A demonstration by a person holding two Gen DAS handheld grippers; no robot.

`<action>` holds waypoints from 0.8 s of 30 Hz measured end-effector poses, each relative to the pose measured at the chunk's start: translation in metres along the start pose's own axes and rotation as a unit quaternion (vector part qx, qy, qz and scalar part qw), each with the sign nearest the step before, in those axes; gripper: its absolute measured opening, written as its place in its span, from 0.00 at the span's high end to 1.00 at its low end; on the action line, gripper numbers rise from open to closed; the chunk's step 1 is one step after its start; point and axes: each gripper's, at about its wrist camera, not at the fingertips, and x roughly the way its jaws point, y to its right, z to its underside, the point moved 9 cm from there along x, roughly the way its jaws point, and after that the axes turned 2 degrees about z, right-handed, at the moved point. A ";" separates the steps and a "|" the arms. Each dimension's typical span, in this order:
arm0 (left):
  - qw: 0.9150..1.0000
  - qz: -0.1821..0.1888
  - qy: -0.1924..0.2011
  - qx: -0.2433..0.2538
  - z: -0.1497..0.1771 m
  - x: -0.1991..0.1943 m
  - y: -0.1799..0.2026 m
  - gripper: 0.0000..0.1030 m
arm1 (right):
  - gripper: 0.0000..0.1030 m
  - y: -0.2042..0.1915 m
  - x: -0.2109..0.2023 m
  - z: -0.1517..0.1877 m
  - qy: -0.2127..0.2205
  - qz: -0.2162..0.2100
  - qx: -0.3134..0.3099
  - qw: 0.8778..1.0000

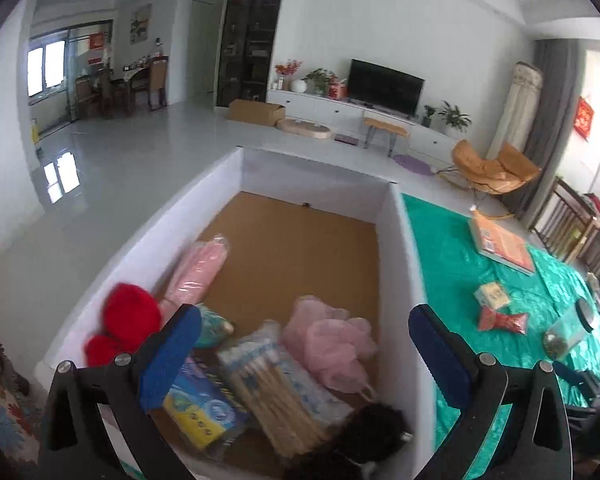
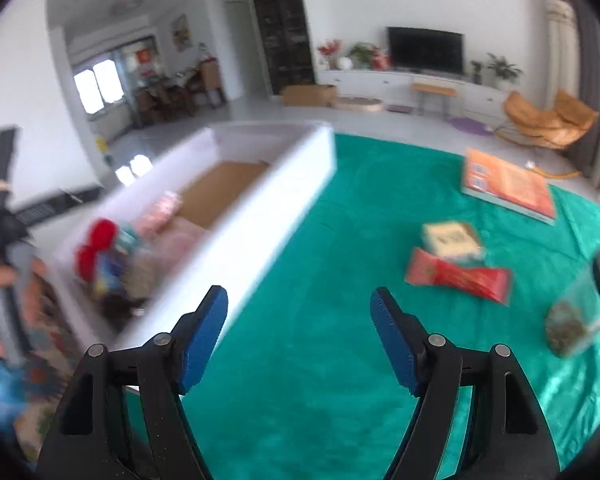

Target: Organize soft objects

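Note:
My left gripper (image 1: 305,322) hangs open over the near end of a white box (image 1: 404,264) with a brown floor. In the box lie a red pompom (image 1: 130,320), a pink wrapped roll (image 1: 196,272), a pink mesh puff (image 1: 332,340), a pack of cotton swabs (image 1: 276,376), a blue and yellow packet (image 1: 200,412) and a dark furry thing (image 1: 372,436). Nothing sits between the jaws. My right gripper (image 2: 299,300) is open above the green cloth (image 2: 340,360), beside the white box (image 2: 260,220), holding nothing.
On the green cloth lie an orange book (image 2: 508,184), a small cream box (image 2: 452,240), a red wrapper (image 2: 460,276) and a clear jar with a black lid (image 2: 580,308). A hand (image 2: 4,300) holds the other gripper at the left.

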 end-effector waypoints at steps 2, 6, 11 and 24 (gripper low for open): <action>0.999 0.045 -0.006 0.024 0.006 0.000 0.042 0.00 | 0.26 0.053 0.010 0.044 -0.025 0.075 0.018 0.997; 0.988 0.123 -0.034 0.082 0.033 0.003 0.127 0.00 | 0.26 0.136 -0.007 0.116 -0.041 0.165 0.086 0.982; 0.967 0.170 -0.116 0.149 0.095 0.034 0.213 0.00 | 0.26 0.188 -0.037 0.149 -0.030 0.214 0.140 0.966; 0.958 0.096 -0.202 0.181 0.168 0.120 0.224 0.00 | 0.24 0.188 -0.033 0.151 -0.038 0.204 0.149 0.967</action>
